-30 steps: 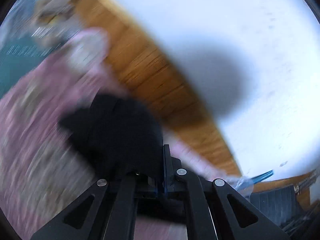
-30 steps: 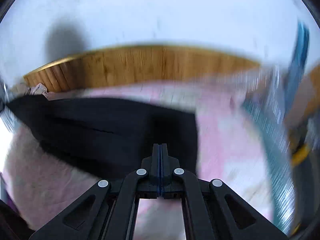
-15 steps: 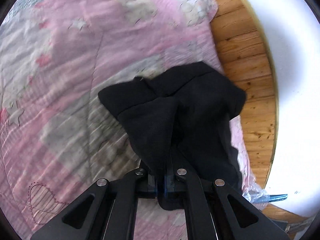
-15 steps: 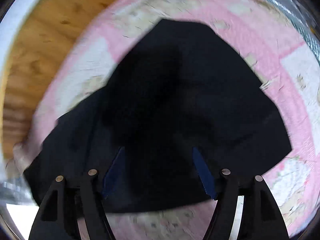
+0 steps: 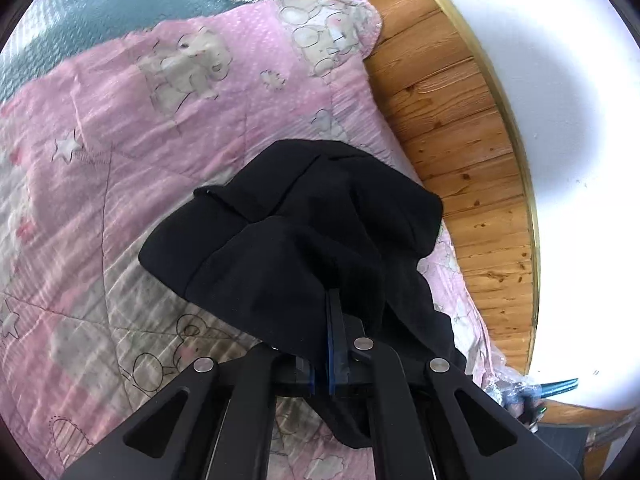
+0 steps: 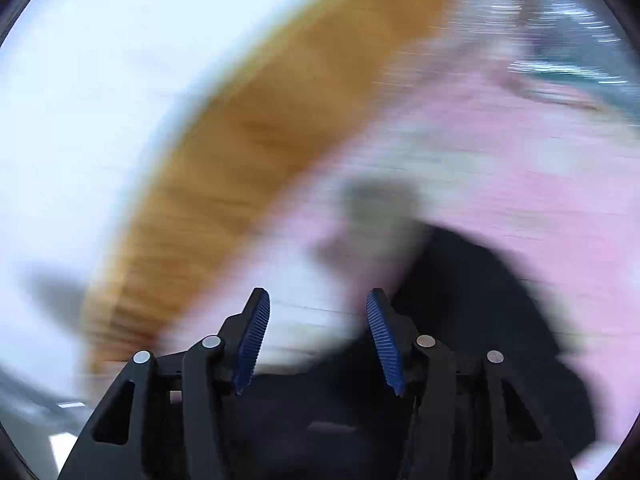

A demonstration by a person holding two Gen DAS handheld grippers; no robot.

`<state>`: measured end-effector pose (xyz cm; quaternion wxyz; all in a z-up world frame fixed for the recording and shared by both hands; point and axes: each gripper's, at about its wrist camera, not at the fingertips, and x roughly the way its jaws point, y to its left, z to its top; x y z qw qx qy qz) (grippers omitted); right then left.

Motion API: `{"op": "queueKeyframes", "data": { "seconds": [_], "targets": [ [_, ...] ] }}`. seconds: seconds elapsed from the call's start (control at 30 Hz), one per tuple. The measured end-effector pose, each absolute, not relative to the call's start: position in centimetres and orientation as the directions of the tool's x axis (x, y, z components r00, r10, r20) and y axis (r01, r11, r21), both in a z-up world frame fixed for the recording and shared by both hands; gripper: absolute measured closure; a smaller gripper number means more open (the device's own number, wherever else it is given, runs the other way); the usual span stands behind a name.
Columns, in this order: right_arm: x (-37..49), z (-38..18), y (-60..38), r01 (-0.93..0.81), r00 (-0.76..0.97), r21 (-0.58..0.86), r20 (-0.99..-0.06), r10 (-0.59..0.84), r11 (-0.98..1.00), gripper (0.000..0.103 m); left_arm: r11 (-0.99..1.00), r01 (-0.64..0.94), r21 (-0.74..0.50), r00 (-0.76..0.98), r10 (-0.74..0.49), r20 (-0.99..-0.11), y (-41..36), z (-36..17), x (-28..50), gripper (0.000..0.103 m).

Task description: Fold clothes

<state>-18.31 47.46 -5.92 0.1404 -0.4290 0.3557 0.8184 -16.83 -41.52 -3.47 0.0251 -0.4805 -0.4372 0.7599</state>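
— Look at the left gripper (image 5: 332, 304): its jaws are pinched tight on a bunch of the black garment (image 5: 304, 236), which is heaped up against them and spills out over the pink quilt (image 5: 140, 140).

— And the right gripper (image 6: 318, 340)?

— Jaws spread wide, nothing between the blue pads (image 6: 256, 332). Half a second ago it stood open right over the cloth; now it's swinging away, the whole view smeared, and the garment is only a dark patch down beside and under it.

— So it has let go?

— I'd say so. A second back both were clamped with the cloth stretched between them; now only the left holds, near the quilt's edge by the wooden rail (image 5: 460, 120).

— Folded, then?

— Hardly. It lies rumpled on the quilt, so my guess is the right one is off to find another corner.
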Motion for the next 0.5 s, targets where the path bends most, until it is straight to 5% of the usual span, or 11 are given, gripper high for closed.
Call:
{"op": "queueKeyframes", "data": {
  "seconds": [0.13, 0.3, 0.37, 0.5],
  "targets": [
    [-13.0, -11.9, 52.1, -0.688, -0.351, 0.240, -0.936, 0.024, -0.685, 0.047, -0.620, 0.408, -0.670, -0.496, 0.466, -0.733, -41.2, -5.6, -16.4, 0.100],
    [-13.0, -14.3, 51.4, -0.545, -0.301, 0.168, -0.954, 0.004, -0.822, 0.047, -0.623, 0.430, -0.654, -0.474, 0.461, -0.751, -40.3, -6.5, -16.6, 0.100],
    [-13.7, -13.7, 50.4, -0.472, -0.286, 0.125, -0.958, 0.017, -0.873, 0.097, -0.630, 0.420, -0.654, -0.484, 0.455, -0.748, -40.0, -5.7, -17.3, 0.100],
    [-12.3, -7.4, 49.9, -0.419, -0.388, 0.140, -0.921, 0.037, -0.897, 0.100, -0.638, 0.393, -0.662, -0.512, 0.446, -0.734, -39.7, -3.8, -18.8, 0.100]
  ]
}}
